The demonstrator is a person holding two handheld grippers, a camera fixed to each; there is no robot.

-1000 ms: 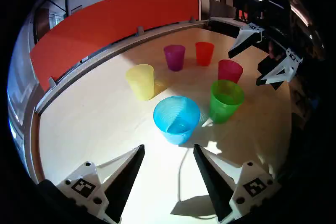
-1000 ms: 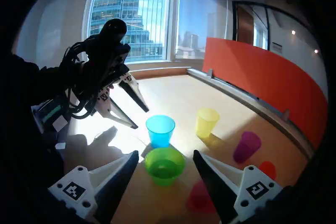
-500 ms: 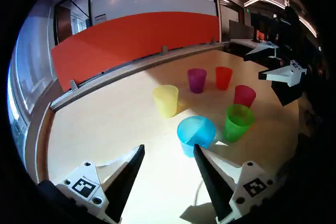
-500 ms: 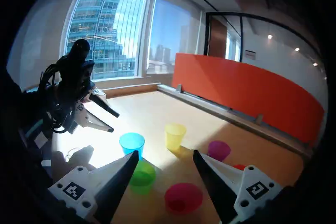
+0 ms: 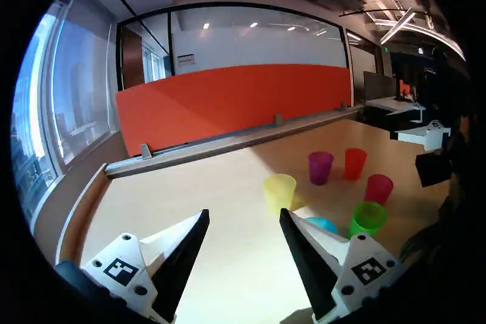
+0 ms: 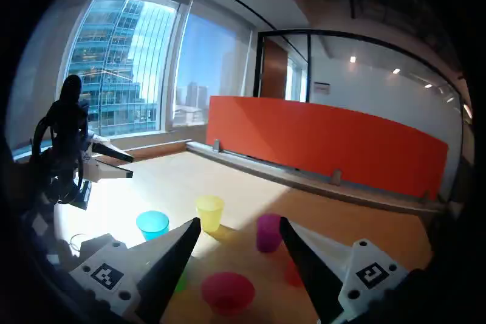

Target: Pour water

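Several coloured plastic cups stand upright in a cluster on the pale wooden table [image 5: 200, 196]. In the left gripper view these are yellow [image 5: 279, 193], purple [image 5: 320, 168], orange [image 5: 355, 163], pink [image 5: 378, 188] and green [image 5: 367, 217], while the blue cup [image 5: 322, 225] is half hidden behind my finger. My left gripper [image 5: 243, 213] is open and empty, well back from the cups. My right gripper [image 6: 239, 222] is open and empty, raised above the pink cup [image 6: 228, 292], with the blue cup [image 6: 152, 225], yellow cup [image 6: 209, 213] and purple cup [image 6: 268, 233] beyond.
An orange partition [image 5: 237, 102] with a rail runs along the table's far edge. Large windows [image 6: 121, 81] stand behind the left gripper [image 6: 129, 166], which a dark-gloved hand holds. The right gripper [image 5: 407, 152] hangs at the far right, over the table's edge.
Both grippers have drawn back and tilted upward. The cups now look smaller and sit lower in both views. Both grippers stay open.
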